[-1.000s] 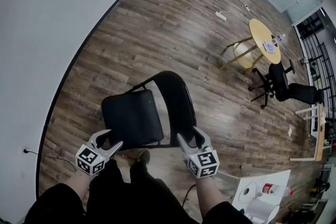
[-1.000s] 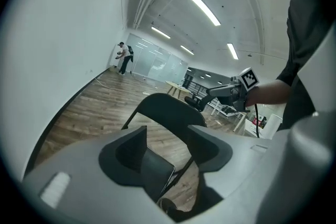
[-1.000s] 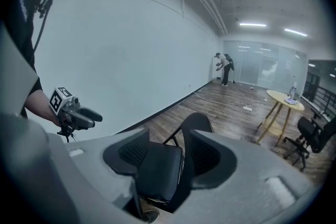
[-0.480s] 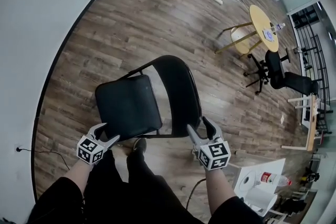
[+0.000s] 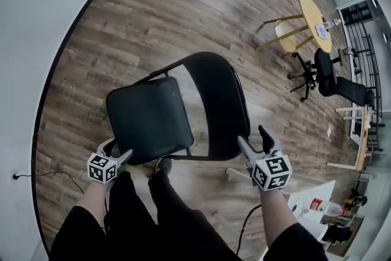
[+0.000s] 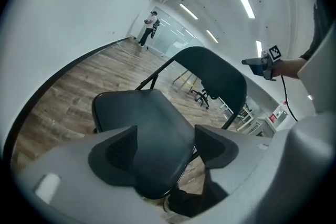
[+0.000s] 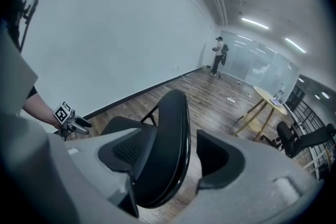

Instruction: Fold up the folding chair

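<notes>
Wood-plank flooring (image 5: 153, 21) is spreading out from a white wall (image 5: 36, 9), and we are looking steeply down on the black folding chair (image 5: 165, 125), which is standing unfolded on the floor right in front of our legs. Its seat (image 6: 147, 118) is lying flat and its backrest (image 7: 169, 155) is standing upright behind it. We are holding the left gripper (image 5: 116, 150) at the seat's near left corner; its fingers are spreading apart, with the front edge of the seat lying between them, and we are not seeing the pads pressing on it. We are holding the right gripper (image 5: 251, 135) at the near right side of the backrest; its fingers are also widening, and the backrest's edge is standing between them, close to the left finger, with a clear gap showing on the other side. One of our dark shoes (image 5: 164, 165) is peeking out just beside the seat's front edge. Farther off, a round yellow tabletop (image 5: 317, 15) on wooden legs and a black office chair (image 5: 327, 73) are standing near each other, well apart from the folding chair.
</notes>
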Available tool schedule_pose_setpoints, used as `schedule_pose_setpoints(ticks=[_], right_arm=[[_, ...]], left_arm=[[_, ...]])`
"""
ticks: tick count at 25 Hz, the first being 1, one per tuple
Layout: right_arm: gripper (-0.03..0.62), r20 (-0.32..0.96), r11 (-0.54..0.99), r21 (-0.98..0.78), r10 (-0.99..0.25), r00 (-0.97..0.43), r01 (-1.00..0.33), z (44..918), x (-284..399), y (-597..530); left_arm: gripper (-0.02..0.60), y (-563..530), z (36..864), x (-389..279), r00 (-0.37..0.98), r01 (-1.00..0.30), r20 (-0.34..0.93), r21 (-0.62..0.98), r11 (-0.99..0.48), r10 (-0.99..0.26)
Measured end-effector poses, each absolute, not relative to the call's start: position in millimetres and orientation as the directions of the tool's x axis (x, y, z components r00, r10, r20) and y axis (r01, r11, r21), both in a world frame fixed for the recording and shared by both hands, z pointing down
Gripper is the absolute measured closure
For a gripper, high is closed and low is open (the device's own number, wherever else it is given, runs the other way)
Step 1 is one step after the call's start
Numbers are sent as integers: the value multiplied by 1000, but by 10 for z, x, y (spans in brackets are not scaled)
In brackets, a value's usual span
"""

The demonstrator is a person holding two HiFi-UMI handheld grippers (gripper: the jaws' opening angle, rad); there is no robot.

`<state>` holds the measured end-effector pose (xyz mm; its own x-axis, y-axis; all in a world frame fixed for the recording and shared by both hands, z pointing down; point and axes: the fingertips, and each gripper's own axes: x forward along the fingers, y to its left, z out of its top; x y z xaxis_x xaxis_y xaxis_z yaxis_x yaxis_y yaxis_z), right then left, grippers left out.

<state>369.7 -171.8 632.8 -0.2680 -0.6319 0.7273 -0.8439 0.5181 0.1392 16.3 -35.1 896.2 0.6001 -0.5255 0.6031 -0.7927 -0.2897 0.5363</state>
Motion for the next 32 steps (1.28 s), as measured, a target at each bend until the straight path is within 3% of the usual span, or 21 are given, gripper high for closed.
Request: schedule_pose_setpoints(ticks=[16,32], right_arm=[[242,771,561,169,-588,-246,-810,6748,3744,-2165],[218,824,585,-70,-423,-377,-808,7036,3704,-2228]], left_arm=[[152,-313,10288,-347,543,-794,674,606,-47,-500],[117,-417,10777,-101,776,-482,418,876,-17,-473]])
